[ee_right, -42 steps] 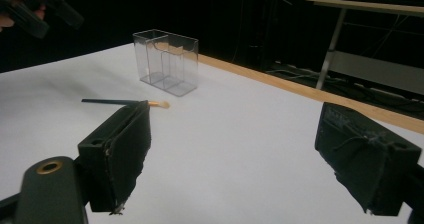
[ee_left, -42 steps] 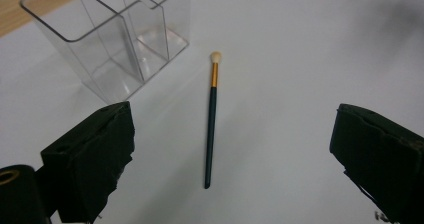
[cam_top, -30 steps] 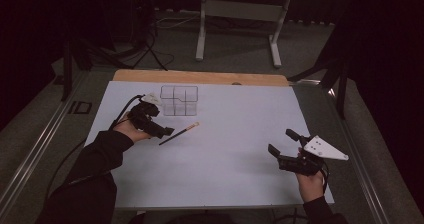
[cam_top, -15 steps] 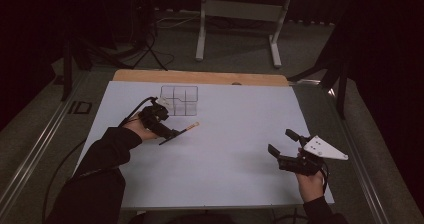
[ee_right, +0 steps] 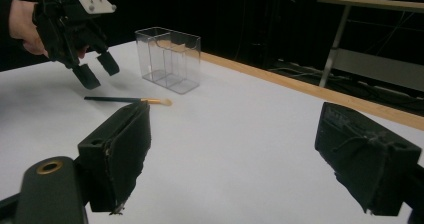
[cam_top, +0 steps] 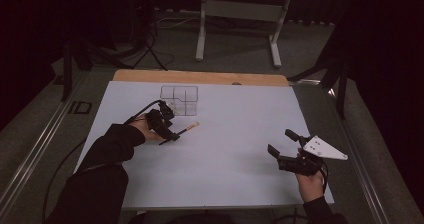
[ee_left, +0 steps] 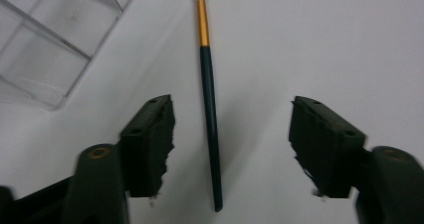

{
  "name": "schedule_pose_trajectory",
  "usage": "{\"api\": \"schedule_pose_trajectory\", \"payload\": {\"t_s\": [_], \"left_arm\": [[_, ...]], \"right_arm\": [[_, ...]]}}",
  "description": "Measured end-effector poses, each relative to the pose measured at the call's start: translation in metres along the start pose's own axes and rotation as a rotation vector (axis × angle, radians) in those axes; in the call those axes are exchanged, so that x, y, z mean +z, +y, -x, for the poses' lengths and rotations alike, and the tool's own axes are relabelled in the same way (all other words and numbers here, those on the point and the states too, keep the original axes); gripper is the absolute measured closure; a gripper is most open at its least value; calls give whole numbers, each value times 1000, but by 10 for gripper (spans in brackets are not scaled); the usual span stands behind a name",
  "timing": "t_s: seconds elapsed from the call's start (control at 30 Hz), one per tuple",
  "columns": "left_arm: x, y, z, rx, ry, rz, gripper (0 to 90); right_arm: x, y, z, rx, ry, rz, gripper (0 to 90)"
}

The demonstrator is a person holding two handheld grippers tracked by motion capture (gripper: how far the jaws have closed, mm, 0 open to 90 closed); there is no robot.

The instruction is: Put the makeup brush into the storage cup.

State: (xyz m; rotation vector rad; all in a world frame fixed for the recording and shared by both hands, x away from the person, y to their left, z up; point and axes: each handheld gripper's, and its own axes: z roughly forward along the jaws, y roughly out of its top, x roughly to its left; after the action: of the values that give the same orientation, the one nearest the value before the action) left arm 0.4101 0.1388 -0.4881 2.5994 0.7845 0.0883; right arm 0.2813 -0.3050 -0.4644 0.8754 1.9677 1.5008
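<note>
A thin paintbrush (ee_left: 210, 134) with a dark handle, gold ferrule and pale tip lies flat on the white table (cam_top: 235, 149). My left gripper (ee_left: 232, 119) hangs just above it, one jaw on each side of the handle. The jaws have just been closing, and the pads stand clear of the brush on both sides. From above, this gripper (cam_top: 167, 134) sits over the brush's (cam_top: 187, 128) handle end. A clear plastic organizer (cam_top: 179, 100) with compartments stands just beyond. My right gripper (ee_right: 232, 149) is open and holds nothing, low over the table's near right (cam_top: 280, 140).
A wooden strip (cam_top: 200, 77) runs along the table's far edge. Beyond it, on the dark floor, stand a metal table frame (cam_top: 237, 14) and stands with cables. The right gripper view also shows the left gripper (ee_right: 98, 70) above the brush (ee_right: 125, 100) beside the organizer (ee_right: 170, 59).
My left gripper has moved right and down over the brush's handle, and its jaws stand narrower than before. The right gripper has kept still.
</note>
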Motion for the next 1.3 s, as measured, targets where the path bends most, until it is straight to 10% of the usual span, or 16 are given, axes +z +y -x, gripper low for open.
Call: {"api": "schedule_pose_trajectory", "payload": {"t_s": [0.4, 1.3], "left_arm": [[12, 1, -1, -2, 22, -110, 596], [36, 27, -5, 5, 39, -186, 695]], "right_arm": [[0, 0, 0, 1, 2, -3, 144], [0, -1, 0, 4, 6, -7, 144]]}}
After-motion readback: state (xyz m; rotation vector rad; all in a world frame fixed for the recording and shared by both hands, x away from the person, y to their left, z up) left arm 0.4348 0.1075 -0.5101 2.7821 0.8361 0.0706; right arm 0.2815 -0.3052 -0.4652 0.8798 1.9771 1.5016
